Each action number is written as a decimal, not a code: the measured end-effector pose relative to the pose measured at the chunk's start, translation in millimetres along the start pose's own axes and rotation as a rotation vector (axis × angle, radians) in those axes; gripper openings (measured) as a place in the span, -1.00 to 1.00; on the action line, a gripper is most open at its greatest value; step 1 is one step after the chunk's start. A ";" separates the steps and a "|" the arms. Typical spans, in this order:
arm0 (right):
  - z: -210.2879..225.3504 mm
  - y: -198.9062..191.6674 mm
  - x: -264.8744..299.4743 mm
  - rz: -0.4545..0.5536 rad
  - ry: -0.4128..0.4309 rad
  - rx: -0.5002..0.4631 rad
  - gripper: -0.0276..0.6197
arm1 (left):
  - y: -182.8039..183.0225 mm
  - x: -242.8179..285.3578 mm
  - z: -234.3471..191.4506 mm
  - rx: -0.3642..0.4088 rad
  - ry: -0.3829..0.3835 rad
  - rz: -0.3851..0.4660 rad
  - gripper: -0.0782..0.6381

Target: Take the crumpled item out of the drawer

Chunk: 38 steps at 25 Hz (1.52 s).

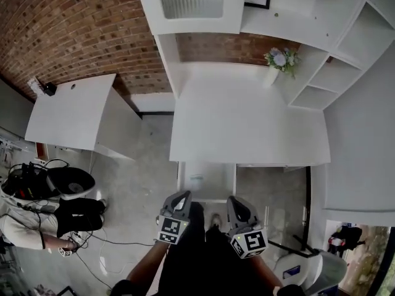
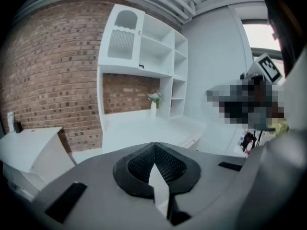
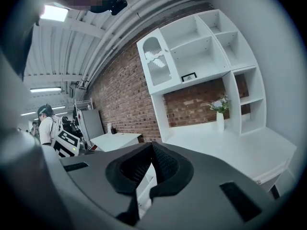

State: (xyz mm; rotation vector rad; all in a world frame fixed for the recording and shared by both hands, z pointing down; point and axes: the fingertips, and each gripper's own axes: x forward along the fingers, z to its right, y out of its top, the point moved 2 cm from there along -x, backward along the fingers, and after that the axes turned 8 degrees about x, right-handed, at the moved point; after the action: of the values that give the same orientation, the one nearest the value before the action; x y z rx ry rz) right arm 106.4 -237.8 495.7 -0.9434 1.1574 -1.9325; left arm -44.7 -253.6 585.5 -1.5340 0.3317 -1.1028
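- Both sets of jaws are closed and empty. The left gripper (image 1: 183,195) has its tips pressed together, and the right gripper (image 1: 234,198) is the same, pads meeting at the tip with nothing between them.
- The drawer (image 1: 216,187) is already pulled out from under the front edge of the white desk (image 1: 247,128). It sits straight ahead of both jaws, just past the tips.
- The only thing I can spot inside is a small pale lump (image 1: 197,177), ahead of the left jaws and a touch over toward the right ones. I'd guess that's the crumpled item, but it's too small and washed out to be sure. It looks like a blob, so there's no long axis to line up with.
- The rest of the drawer looks bare.
- The left jaws look nearer. The lump is left of the drawer's middle, and the left tips are just short of the front edge on that side. The right jaws sit by the front right corner and would have to reach across.
- My read is that nothing's grabbed yet. Whichever goes in has to open first, then dip over the front edge.
- Neither gripper view looks into the drawer. Both look over the desk at the shelves (image 3: 206,47) and flower vase (image 3: 220,119), well ahead of the jaws.
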 end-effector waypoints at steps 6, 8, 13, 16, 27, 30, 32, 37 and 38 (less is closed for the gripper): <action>19.2 1.1 46.8 -0.034 -0.008 0.024 -0.88 | -82.6 88.7 -3.7 0.288 -0.221 -0.242 -0.72; 24.6 -6.3 59.1 -0.058 -0.020 0.039 -0.88 | -113.7 113.1 -2.3 0.335 -0.313 -0.321 -0.71; 38.9 -24.9 76.3 -0.112 -0.048 0.071 -0.88 | -173.9 160.8 1.7 0.373 -0.484 -0.480 -0.27; 48.6 -36.5 82.4 -0.142 -0.068 0.089 -0.87 | -210.1 183.7 7.3 0.391 -0.563 -0.561 -0.18; 77.1 -76.5 93.6 -0.207 -0.128 0.173 -0.87 | -311.1 239.6 18.7 0.436 -0.692 -0.779 -0.08; 78.7 -84.1 94.5 -0.211 -0.133 0.195 -0.87 | -327.9 240.7 27.0 0.450 -0.735 -0.808 -0.01; 81.0 -89.1 95.9 -0.227 -0.136 0.192 -0.87 | -338.6 244.0 28.0 0.471 -0.747 -0.825 0.03; 89.1 -97.3 101.0 -0.255 -0.158 0.196 -0.87 | -356.1 254.6 24.5 0.473 -0.746 -0.851 0.06; 90.1 -98.8 102.2 -0.259 -0.161 0.194 -0.87 | -358.9 255.7 23.9 0.475 -0.747 -0.854 0.06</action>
State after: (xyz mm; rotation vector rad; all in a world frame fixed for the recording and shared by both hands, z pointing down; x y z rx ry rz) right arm 112.9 -323.7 640.3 -1.1628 0.7705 -2.0830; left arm -21.4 -316.5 1021.7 -1.5363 -1.1061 -1.0182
